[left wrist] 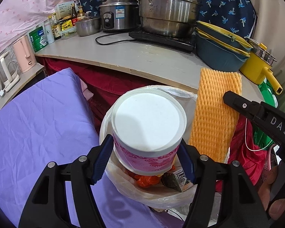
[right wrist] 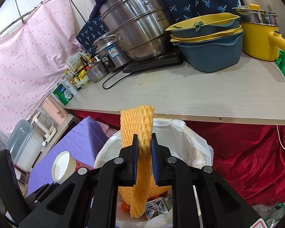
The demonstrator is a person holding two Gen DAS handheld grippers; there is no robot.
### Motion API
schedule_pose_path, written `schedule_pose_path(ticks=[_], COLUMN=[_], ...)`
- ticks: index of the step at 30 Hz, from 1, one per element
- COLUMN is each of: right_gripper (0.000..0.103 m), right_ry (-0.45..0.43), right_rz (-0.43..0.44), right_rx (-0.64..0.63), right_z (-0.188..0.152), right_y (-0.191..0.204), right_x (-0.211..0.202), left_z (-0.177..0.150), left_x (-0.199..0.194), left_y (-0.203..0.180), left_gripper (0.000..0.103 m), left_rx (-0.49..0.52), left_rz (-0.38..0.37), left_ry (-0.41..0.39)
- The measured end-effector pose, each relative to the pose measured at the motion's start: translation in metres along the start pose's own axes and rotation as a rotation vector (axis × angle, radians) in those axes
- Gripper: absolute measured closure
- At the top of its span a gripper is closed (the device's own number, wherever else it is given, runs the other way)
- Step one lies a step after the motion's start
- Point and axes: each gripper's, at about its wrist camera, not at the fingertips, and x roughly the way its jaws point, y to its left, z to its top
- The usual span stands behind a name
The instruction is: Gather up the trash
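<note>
A pink and white paper cup (left wrist: 146, 121) is gripped bottom-up in my left gripper (left wrist: 145, 140), whose blue pads press on its sides. It hangs right over the trash bin lined with a white bag (left wrist: 161, 197). My right gripper (right wrist: 144, 142) is shut on a long orange foam net (right wrist: 138, 125), which dangles over the same bin (right wrist: 191, 134), its lower end reaching inside. The left wrist view shows the net (left wrist: 214, 114) just right of the cup. In the right wrist view the cup (right wrist: 61, 165) sits at lower left.
The bin holds an orange bag (left wrist: 148, 180) and a crushed carton (right wrist: 157, 205). Behind it, a grey table (right wrist: 180, 93) carries steel pots (right wrist: 134, 22), stacked blue and yellow basins (right wrist: 209, 43) and a yellow pot (right wrist: 260, 39). Purple cloth (left wrist: 38, 133) lies left, red cloth (right wrist: 247, 161) right.
</note>
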Motion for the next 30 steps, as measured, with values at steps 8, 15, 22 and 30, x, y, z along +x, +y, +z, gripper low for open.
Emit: schedule_pose_path(ticks=[8,15,22,30], right_gripper=[0.084,0.065,0.059,0.054], right_ry=[-0.004,-0.031,-0.035,-0.033], right_rz=[0.004,0.004,0.0,0.004], right_rx=[-0.009,-0.008,-0.048,-0.109], right_z=[0.001,0.001,-0.002,-0.015], right_y=[0.005,0.008,0.018,0.035], right_x=[0.002,-0.008,-0.02,-0.038], left_z=[0.004,0.003,0.001,-0.006], left_x=[-0.001,-0.007,-0.018,-0.039], left_y=[-0.001,0.002,0.005,0.013], left_gripper=[0.031,0.024,0.023,0.022], left_rx=[-0.011,-0.022,-0.029,-0.038], left_rz=[0.014,0.03,0.039,0.065], left_ry=[-0.008,-0.025,-0.039,-0.061])
